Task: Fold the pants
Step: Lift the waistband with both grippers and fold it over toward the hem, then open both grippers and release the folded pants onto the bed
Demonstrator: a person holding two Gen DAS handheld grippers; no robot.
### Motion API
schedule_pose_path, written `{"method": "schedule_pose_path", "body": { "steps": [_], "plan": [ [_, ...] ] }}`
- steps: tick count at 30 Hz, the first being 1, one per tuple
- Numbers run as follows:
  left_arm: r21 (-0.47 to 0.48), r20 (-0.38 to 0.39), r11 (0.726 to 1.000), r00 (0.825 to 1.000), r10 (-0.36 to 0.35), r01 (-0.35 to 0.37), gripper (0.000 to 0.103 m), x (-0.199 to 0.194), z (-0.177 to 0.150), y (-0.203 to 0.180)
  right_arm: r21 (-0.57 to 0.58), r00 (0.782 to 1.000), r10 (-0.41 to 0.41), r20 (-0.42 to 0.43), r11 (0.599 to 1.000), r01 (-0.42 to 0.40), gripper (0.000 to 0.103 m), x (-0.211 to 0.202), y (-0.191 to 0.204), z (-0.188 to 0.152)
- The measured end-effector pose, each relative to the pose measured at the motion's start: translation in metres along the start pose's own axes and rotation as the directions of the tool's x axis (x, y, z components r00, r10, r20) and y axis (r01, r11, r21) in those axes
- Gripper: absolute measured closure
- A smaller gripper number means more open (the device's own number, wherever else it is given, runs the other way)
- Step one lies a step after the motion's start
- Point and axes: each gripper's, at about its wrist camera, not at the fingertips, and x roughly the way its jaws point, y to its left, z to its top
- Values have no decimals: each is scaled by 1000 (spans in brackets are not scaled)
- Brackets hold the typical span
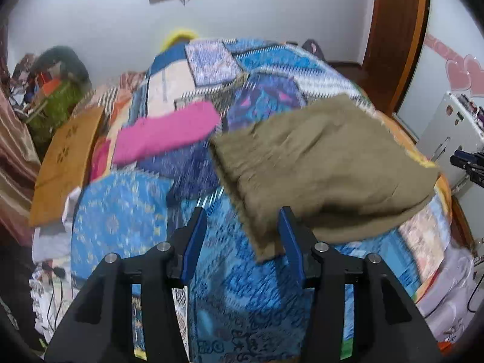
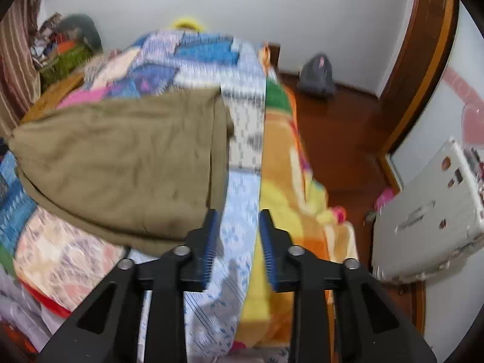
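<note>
Left wrist view: looking forward and down along the open fingers of the left gripper [image 1: 242,236], close over the patterned bedspread [image 1: 127,224], facing the far white wall [image 1: 272,15]. Right wrist view: same heading from the right gripper [image 2: 239,233], nearer the bed's right edge (wooden floor [image 2: 341,139] visible beyond). Shared by both: olive pants [image 1: 326,163] [image 2: 121,163], wall, white cabinet [image 1: 450,133] [image 2: 429,211]. Both blurred.

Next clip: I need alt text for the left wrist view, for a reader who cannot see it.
Folded olive-brown pants lie on a bed under a blue patterned bedspread, with the open left gripper just in front of their near corner, holding nothing. A folded pink garment lies farther back on the left; the image is motion-blurred.
</note>
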Motion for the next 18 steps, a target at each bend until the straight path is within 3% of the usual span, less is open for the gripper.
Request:
{"method": "schedule_pose_path", "body": {
  "steps": [4,7,12,16,18],
  "plan": [
    [-11,72,1000,997,-8,9,51,-14,23,-10,-3,994,93,61,996,-93,69,-6,19,21],
    [-30,96,997,993,-74,77,48,-15,35,-19,-11,984,167,67,986,-166,70,3,38,30],
    [-26,26,994,994,-102,103,48,19,29,-41,-31,966,255,30,967,-254,70,31,69,30],
    [-35,-73,997,995,-74,72,48,60,5,-44,-20,961,263,-82,964,-266,70,69,77,13],
    [-62,-79,994,993,-91,86,45,69,-7,-40,-3,954,274,-120,961,-276,70,80,74,0]
  ]
}}
